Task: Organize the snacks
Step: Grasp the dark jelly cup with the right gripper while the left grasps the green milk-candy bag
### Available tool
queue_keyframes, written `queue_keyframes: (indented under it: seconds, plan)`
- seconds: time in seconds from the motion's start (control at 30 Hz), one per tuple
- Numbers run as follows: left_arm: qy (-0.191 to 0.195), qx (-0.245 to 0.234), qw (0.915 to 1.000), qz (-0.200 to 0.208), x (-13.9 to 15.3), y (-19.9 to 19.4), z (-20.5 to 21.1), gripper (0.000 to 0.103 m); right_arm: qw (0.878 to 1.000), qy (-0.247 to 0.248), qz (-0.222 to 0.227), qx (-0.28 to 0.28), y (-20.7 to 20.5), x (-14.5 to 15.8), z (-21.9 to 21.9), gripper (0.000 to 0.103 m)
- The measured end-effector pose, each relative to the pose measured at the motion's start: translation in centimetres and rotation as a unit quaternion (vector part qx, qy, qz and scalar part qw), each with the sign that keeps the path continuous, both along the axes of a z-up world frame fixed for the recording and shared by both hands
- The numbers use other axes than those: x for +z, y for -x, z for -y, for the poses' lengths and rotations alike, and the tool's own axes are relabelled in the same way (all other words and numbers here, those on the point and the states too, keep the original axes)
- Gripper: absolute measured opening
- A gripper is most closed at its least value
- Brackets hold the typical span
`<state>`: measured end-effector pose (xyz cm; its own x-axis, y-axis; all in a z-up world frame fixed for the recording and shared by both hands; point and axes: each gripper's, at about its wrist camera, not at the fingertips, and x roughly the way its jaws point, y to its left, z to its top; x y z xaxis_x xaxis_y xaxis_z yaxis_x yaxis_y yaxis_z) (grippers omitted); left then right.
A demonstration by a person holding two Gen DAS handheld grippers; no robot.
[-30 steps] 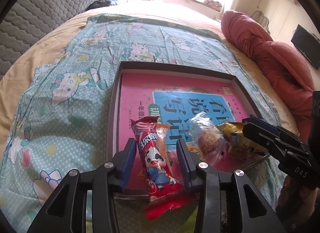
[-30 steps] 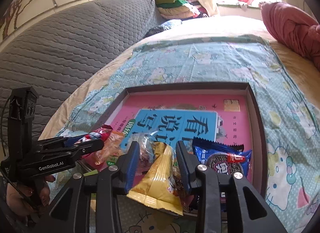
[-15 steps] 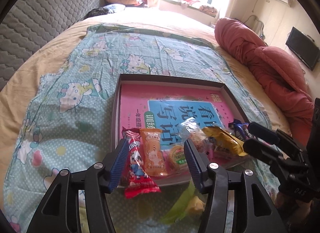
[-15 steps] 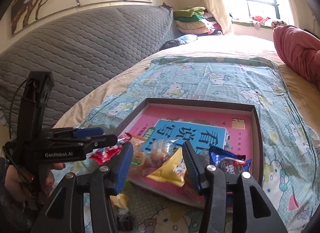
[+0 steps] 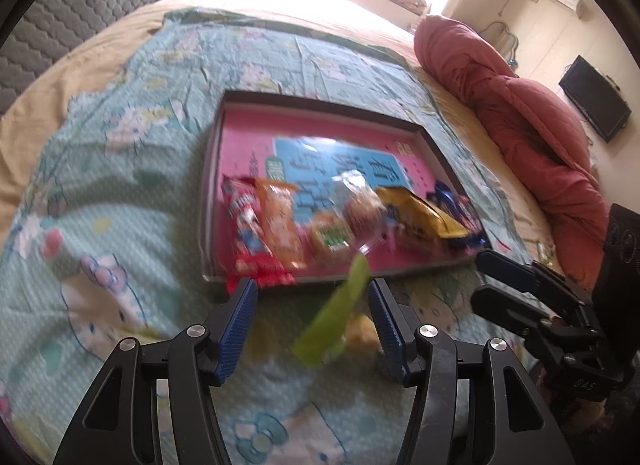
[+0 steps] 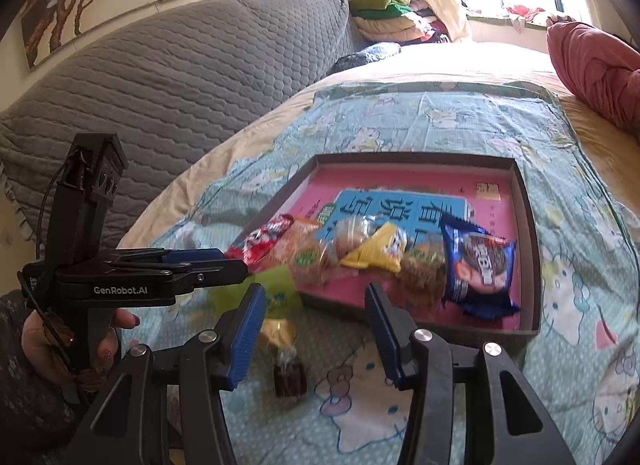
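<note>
A dark-rimmed tray point(image 5: 211, 185) with a pink book inside lies on the bed. Along its near edge sits a row of snacks: a red packet point(image 5: 248, 233), an orange packet point(image 5: 280, 221), wrapped pastries point(image 5: 360, 205), a yellow packet point(image 6: 376, 249) and a blue cookie packet point(image 6: 480, 265). My left gripper point(image 5: 311, 295) hangs open just short of the tray, over a green packet point(image 5: 336, 321) that lies on the sheet without touching the pads. My right gripper point(image 6: 315, 292) is open too and holds nothing.
Loose on the cartoon-print sheet point(image 6: 568, 305) before the tray lie a small yellow snack point(image 6: 278, 331) and a dark brown sweet point(image 6: 289, 379). A red quilt point(image 5: 520, 113) is bunched at the right, and a grey padded headboard point(image 6: 180, 77) stands at the left. A hand point(image 6: 44, 341) grips the left tool.
Both grippers have opened wider and pulled back and up from the tray. The red packet and the yellow packet that sat between their jaws now lie in the tray.
</note>
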<state>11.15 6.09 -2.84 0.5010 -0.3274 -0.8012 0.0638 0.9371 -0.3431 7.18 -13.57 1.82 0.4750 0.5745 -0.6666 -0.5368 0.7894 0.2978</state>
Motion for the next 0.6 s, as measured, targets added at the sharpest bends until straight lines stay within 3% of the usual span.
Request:
queue_keyframes:
  seconds: [0.3, 0.6]
  plan:
    - [0.023, -0.015, 0.9993, -0.024, -0.8, 1.3, 0.9, 0.06, 0.999, 0.025, -0.036, 0.026, 2.3, -1.6, -0.5, 0.051]
    - [0.031, -0.039, 0.9978, -0.045, -2.4, 1.5, 2.1, 0.06, 0.993, 0.088, -0.042, 0.067, 3.6, -4.0, -3.0, 0.051]
